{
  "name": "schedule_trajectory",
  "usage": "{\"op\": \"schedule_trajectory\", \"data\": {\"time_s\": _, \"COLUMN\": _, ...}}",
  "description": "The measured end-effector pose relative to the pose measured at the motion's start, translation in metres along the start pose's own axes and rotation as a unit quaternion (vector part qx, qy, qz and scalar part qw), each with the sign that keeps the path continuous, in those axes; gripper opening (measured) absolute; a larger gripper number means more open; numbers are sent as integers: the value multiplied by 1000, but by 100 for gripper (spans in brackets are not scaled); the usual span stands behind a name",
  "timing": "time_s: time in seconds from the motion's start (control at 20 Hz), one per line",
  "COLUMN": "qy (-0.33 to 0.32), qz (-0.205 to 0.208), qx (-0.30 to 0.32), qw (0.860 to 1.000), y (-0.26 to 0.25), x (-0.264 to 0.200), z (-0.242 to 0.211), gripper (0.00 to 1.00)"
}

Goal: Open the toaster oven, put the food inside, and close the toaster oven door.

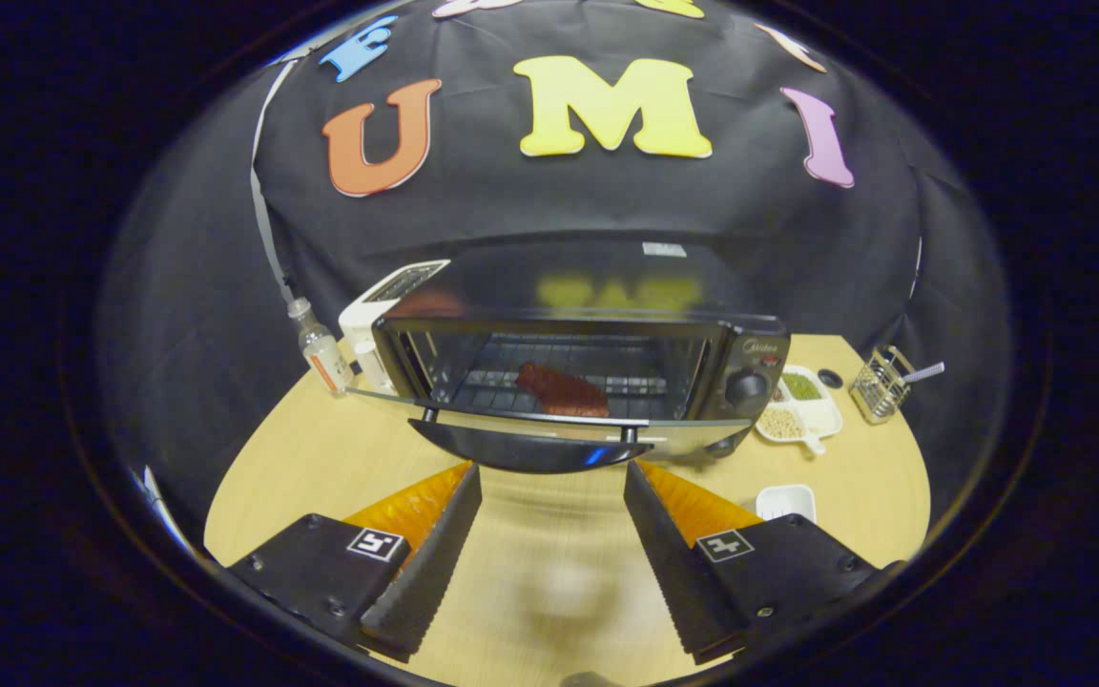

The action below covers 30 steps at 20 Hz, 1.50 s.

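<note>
A black toaster oven (740,358) stands on the wooden table (321,458) with its glass door (549,426) folded down flat toward me. A reddish-brown piece of food (564,389) lies on the wire rack inside. The door's dark curved handle (526,451) hangs at the door's front edge, just ahead of my fingertips. My gripper (551,469) is open, its fingers spread wide just below the handle, with nothing between them but bare tabletop.
A white toaster (387,291) and a small clear bottle (321,351) stand left of the oven. To its right lie a white divided dish of beans (802,405), a wire utensil holder (879,382) and a small white dish (786,498).
</note>
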<state>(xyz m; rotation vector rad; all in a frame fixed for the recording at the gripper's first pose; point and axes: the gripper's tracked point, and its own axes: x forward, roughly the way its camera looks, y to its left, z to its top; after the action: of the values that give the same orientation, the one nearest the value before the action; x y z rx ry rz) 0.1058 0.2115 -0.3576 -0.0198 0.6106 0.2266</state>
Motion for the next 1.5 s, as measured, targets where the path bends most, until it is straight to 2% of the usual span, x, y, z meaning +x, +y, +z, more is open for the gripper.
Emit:
{"op": "schedule_trajectory", "data": {"time_s": 0.35, "qy": 13, "qz": -8, "qx": 17, "qw": 1000, "y": -12, "x": 1, "z": -3, "gripper": 96}}
{"op": "schedule_trajectory", "data": {"time_s": 0.55, "qy": -6, "qz": -18, "qx": 8, "qw": 1000, "y": -23, "x": -18, "z": 10, "gripper": 96}}
{"op": "schedule_trajectory", "data": {"time_s": 0.85, "qy": -91, "qz": -53, "qx": -7, "qw": 994, "y": -65, "x": -109, "z": 71, "gripper": 97}}
{"op": "schedule_trajectory", "data": {"time_s": 1.05, "qy": -158, "qz": -86, "qx": 5, "qw": 984, "y": -107, "x": -181, "z": 118, "gripper": 96}}
{"op": "schedule_trajectory", "data": {"time_s": 1.3, "qy": -224, "qz": -122, "qx": 3, "qw": 967, "y": -159, "x": -267, "z": 146, "gripper": 98}}
{"op": "schedule_trajectory", "data": {"time_s": 1.5, "qy": -251, "qz": -109, "qx": 7, "qw": 962, "y": -182, "x": -311, "z": 160, "gripper": 99}}
